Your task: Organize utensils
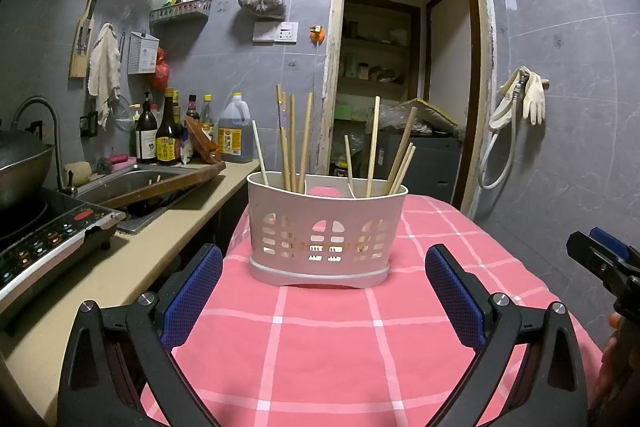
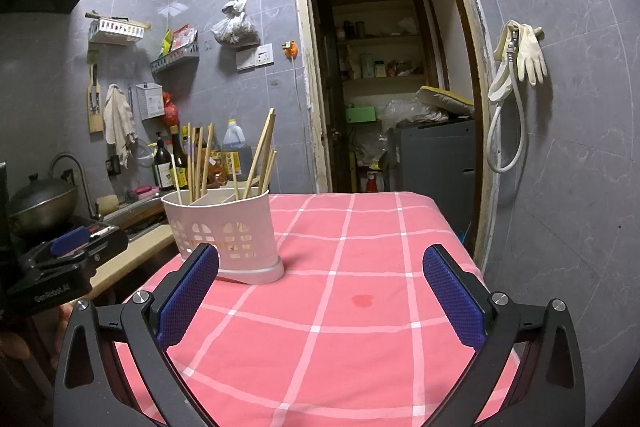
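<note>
Centrally, a white perforated utensil caddy stands upright on the pink checked tablecloth, with wooden chopsticks leaning in its compartments. Left gripper: blue pads spread wide, empty, facing the caddy. Right gripper: likewise spread and empty, the caddy just beyond its left finger. A small dark stain marks the cloth.

The right tool gapes over the pink checked cloth-covered surface; the white slotted plastic holder carries wooden chopsticks.
</note>
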Demonstrator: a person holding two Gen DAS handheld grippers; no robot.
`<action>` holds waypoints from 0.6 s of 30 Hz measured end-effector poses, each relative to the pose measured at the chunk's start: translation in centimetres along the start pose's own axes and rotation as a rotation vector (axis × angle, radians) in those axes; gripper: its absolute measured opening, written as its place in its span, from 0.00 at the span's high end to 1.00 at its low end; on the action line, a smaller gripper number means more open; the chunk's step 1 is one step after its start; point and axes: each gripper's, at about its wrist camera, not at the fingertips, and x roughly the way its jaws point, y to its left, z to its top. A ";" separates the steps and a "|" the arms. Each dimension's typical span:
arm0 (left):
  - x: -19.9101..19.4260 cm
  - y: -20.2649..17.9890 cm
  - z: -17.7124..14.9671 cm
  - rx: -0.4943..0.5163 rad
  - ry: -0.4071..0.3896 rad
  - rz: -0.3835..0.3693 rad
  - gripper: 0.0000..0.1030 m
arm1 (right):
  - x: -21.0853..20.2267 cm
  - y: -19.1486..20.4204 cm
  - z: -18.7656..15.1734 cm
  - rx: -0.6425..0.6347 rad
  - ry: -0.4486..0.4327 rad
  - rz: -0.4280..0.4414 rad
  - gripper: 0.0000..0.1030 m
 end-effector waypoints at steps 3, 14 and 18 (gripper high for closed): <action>0.0 0.1 0.0 -0.001 0.002 0.000 0.04 | 0.0 0.0 0.0 0.001 0.001 0.000 0.00; 0.2 0.2 -0.1 -0.004 0.005 0.001 0.04 | -0.1 0.1 -0.1 -0.001 0.006 -0.004 0.00; 0.2 0.2 -0.1 -0.004 0.004 0.002 0.04 | 0.0 0.1 -0.1 0.000 0.005 -0.005 0.00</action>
